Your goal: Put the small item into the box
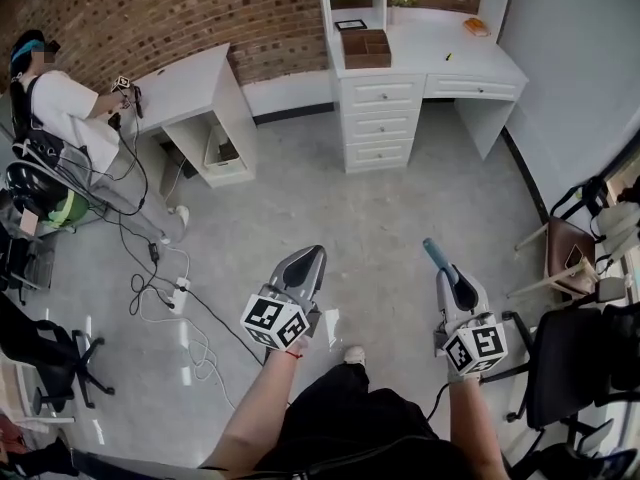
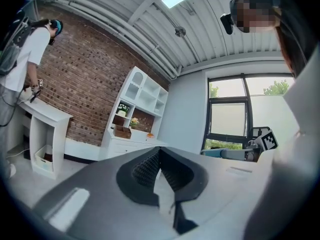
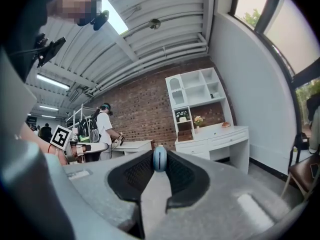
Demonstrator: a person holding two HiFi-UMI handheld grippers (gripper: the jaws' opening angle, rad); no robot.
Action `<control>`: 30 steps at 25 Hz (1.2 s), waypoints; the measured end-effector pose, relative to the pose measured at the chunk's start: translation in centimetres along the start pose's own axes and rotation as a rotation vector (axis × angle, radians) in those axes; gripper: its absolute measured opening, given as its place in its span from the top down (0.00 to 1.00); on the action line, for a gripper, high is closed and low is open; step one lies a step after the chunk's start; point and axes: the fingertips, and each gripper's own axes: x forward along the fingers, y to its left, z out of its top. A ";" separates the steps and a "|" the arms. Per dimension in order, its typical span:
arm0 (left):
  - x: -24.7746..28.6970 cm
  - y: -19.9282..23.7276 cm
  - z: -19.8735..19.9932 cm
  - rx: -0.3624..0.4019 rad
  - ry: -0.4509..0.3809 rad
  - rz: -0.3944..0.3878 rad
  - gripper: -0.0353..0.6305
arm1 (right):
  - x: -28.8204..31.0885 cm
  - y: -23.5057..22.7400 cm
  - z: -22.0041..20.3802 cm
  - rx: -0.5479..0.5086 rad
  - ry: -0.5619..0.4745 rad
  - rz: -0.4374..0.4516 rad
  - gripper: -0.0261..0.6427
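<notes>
Small blue item (image 3: 159,157) in R claw (image 3: 160,162)

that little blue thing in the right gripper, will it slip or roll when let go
Probably light and stiff: the blue item sticks out past the right gripper without drooping. Its end looks rounded and smooth, so it may roll once released. The jaws hold it only at their tips, so it could pivot or slip.
</notes>
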 end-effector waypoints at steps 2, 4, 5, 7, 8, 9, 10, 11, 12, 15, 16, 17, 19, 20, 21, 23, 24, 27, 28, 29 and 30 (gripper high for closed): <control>0.9 0.9 0.0 0.000 0.004 0.001 0.94 | 1.2 -0.3 0.1 0.005 -0.004 -0.003 0.86; 1.9 1.6 0.1 -0.002 0.004 -0.002 0.94 | 2.1 -0.7 0.2 0.007 -0.009 -0.007 0.86; 2.3 1.8 0.1 -0.004 0.004 -0.004 0.94 | 2.5 -0.9 0.2 0.009 -0.009 -0.008 0.86; 2.9 1.9 -0.1 -0.010 0.007 -0.005 0.94 | 2.9 -1.2 0.0 0.016 -0.002 -0.008 0.86; 3.0 2.0 -0.2 -0.013 0.009 -0.004 0.94 | 2.9 -1.3 -0.1 0.019 0.002 -0.008 0.86; 3.2 2.0 -0.2 -0.015 0.010 -0.003 0.94 | 3.0 -1.5 -0.1 0.020 0.005 -0.009 0.86; 3.4 2.0 -0.2 -0.016 0.010 -0.003 0.94 | 3.0 -1.7 -0.1 0.021 0.007 -0.011 0.86; 3.6 2.1 -0.2 -0.017 0.009 -0.003 0.94 | 3.2 -1.9 0.0 0.023 0.007 -0.015 0.86; 3.7 2.2 -0.2 -0.017 0.010 -0.002 0.94 | 3.3 -2.1 0.0 0.026 0.008 -0.017 0.86; 3.9 2.6 -0.4 -0.017 0.015 0.004 0.94 | 3.8 -2.2 -0.2 0.034 0.012 -0.015 0.86; 4.1 2.8 -0.4 -0.017 0.017 0.008 0.94 | 4.1 -2.4 -0.3 0.036 0.014 -0.015 0.86; 4.3 3.1 -0.4 -0.017 0.018 0.010 0.94 | 4.4 -2.6 -0.4 0.039 0.015 -0.015 0.86; 4.9 3.8 -0.2 -0.016 0.021 0.015 0.94 | 5.2 -3.1 -0.3 0.052 0.010 -0.020 0.86; 5.3 4.1 -0.2 -0.016 0.022 0.018 0.94 | 5.7 -3.4 -0.2 0.059 0.008 -0.023 0.86; 5.6 4.5 -0.1 -0.016 0.022 0.021 0.94 | 6.2 -3.7 -0.1 0.063 0.006 -0.023 0.86; 6.6 5.1 0.1 -0.014 0.019 0.029 0.94 | 7.2 -4.3 0.1 0.065 0.001 -0.020 0.86; 7.3 5.4 0.2 -0.013 0.016 0.032 0.94 | 7.8 -4.8 0.3 0.064 -0.002 -0.018 0.86; 9.4 6.0 0.6 -0.012 0.006 0.035 0.94 | 9.4 -6.4 0.9 0.070 -0.018 -0.021 0.86; 10.1 6.2 0.8 -0.011 0.004 0.034 0.94 | 10.1 -6.9 1.1 0.073 -0.024 -0.022 0.86; 10.7 6.4 1.0 -0.008 0.003 0.033 0.94 | 10.7 -7.2 1.4 0.074 -0.028 -0.021 0.86; 11.4 6.8 1.1 -0.005 0.002 0.033 0.94 | 11.5 -7.5 1.6 0.075 -0.031 -0.020 0.86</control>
